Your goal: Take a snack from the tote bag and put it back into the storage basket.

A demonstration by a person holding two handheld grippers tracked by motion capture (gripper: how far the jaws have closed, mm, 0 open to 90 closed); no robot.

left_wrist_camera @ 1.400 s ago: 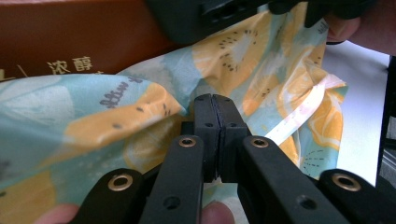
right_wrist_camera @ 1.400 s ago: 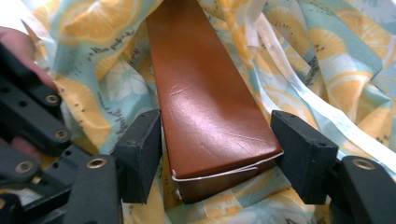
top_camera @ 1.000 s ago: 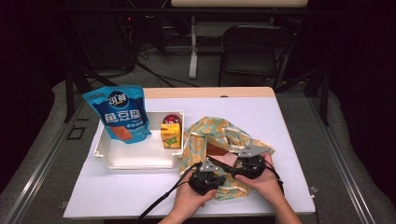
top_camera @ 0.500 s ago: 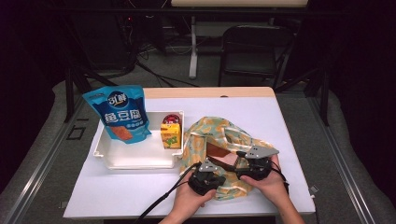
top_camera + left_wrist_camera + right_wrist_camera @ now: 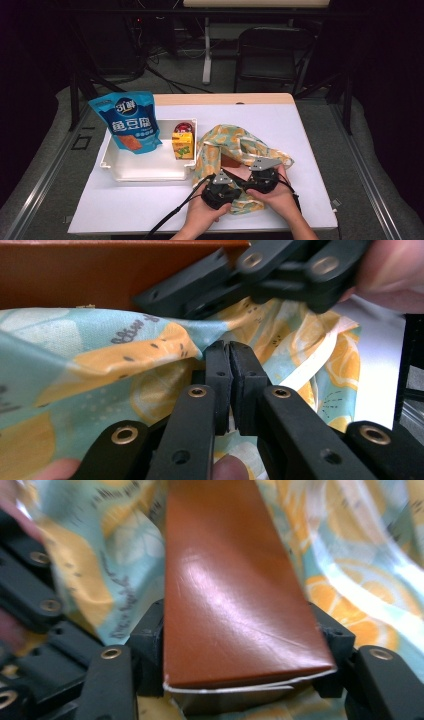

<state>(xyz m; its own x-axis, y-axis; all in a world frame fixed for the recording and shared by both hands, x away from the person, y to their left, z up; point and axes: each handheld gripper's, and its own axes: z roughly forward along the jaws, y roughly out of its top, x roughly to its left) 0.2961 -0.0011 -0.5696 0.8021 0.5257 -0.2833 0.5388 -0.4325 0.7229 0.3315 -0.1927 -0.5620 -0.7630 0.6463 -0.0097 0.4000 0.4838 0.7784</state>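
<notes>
Since the earlier frame our right claw (image 5: pixel 250 176) has closed slightly on the brown box (image 5: pixel 235 595) in the lemon-print bag (image 5: pixel 227 150), lower centre of the desk (image 5: pixel 310 150). Our left claw (image 5: pixel 230 365) stays clamped on the bag's cloth. Left sits a white tray (image 5: pixel 145 172) with snacks.

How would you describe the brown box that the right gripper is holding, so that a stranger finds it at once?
Start from the white table and find the fabric bag printed with orange slices beside the white plastic tray. In the bag's open mouth sits a glossy reddish-brown carton box, between the jaws of the right gripper. It is plain and dark, unlike the patterned cloth around it.
</notes>
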